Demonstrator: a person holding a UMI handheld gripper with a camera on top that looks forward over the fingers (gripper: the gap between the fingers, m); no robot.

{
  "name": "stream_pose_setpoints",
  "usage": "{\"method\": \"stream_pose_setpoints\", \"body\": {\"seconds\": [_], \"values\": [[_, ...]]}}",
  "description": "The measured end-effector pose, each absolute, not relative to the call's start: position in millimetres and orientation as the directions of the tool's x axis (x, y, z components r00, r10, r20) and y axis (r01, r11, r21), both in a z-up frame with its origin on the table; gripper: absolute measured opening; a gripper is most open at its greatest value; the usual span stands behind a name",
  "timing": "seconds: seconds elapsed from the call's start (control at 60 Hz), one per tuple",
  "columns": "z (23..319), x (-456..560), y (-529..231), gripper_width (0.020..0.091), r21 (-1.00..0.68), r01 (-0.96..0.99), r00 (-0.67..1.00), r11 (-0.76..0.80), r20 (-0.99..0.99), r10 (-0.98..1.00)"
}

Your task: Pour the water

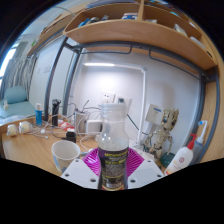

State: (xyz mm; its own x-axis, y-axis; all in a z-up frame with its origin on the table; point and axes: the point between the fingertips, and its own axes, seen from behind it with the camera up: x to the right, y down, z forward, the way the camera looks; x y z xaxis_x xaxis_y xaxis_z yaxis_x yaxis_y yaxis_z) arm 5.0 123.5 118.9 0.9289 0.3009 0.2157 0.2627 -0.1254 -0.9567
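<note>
Where the pour is concerned, one relation governs: paper cup (65,153), upright on the worktop (30,150), lies just left of and slightly beyond the tongs (114,172). Item held: water bottle (114,145), long axis vertical, white cap apparently on, clenched between both pink pads (93,160). Likely requirement: leftward tilt toward cup.

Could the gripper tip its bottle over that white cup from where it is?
Probably yes. The gripper is shut on the bottle, and the white cup stands open-mouthed close beside it on the table, with nothing between them.
</note>
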Motion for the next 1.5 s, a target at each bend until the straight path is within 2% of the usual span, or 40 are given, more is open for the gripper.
{"method": "stream_pose_setpoints", "body": {"seconds": [0.15,0.317,0.567,0.733,0.85,0.933,1.0,1.217,1.5], "values": [[101.6,5.4,136.9,0.0285,-0.983,0.084,0.952,-0.165,0.030,0.304],[71.4,6.5,144.4,0.0289,-0.974,0.077,0.951,-0.213,0.008,0.309],[72.7,7.8,141.3,0.0301,-0.979,0.093,0.957,-0.181,0.037,0.288],[72.0,10.7,140.1,0.0433,-0.977,0.063,0.962,-0.203,0.006,0.272],[65.3,11.5,132.4,0.0714,-0.964,0.038,0.968,-0.262,-0.031,0.251],[70.6,13.5,118.8,0.0874,-0.964,0.035,0.970,-0.264,-0.031,0.241],[75.1,17.6,103.8,0.0854,-0.964,0.046,0.973,-0.260,-0.016,0.228],[84.5,32.9,31.1,0.0856,-0.961,0.035,0.987,-0.274,-0.010,0.161],[116.3,66.4,-49.7,0.0862,-0.973,0.001,1.000,-0.231,-0.006,0.027]]}}
